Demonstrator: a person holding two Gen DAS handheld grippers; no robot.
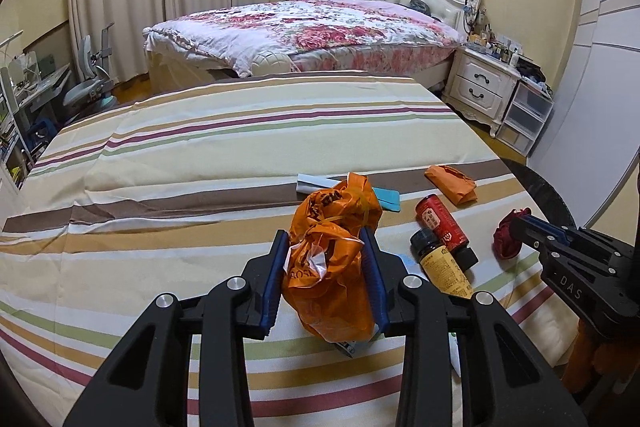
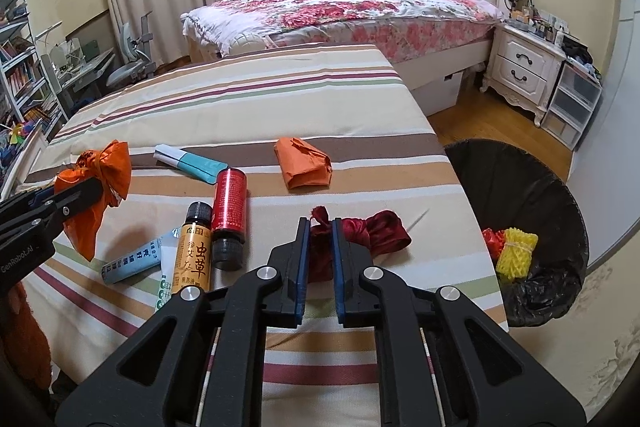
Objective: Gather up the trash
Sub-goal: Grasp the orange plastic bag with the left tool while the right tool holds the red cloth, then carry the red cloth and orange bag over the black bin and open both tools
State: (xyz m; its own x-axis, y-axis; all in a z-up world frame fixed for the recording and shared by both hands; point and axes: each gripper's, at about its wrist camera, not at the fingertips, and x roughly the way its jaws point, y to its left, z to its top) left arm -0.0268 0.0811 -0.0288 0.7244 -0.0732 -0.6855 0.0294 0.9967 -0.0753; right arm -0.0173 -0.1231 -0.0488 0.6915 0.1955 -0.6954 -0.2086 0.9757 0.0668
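My left gripper [image 1: 324, 235] is shut on a crumpled orange plastic bag [image 1: 332, 259], which stands just above the striped cloth [image 1: 240, 147]. The right wrist view shows the same bag [image 2: 108, 171] at the left, in the left gripper [image 2: 96, 187]. My right gripper [image 2: 320, 227] has a dark red cloth bundle [image 2: 320, 255] between its blue pads, and the fabric fills the narrow gap. The rest of the red cloth [image 2: 384, 227] lies on the striped surface to the right. From the left wrist view, the right gripper [image 1: 516, 223] sits at the red cloth [image 1: 505, 239].
A folded orange packet [image 2: 308, 163], a red bottle [image 2: 228, 203], an amber bottle [image 2: 194, 251], a teal tube [image 2: 192, 161] and a blue tube [image 2: 132, 263] lie on the cloth. A black-lined bin [image 2: 520, 179] at the right edge holds yellow foam netting [image 2: 516, 251]. A bed and nightstand stand behind.
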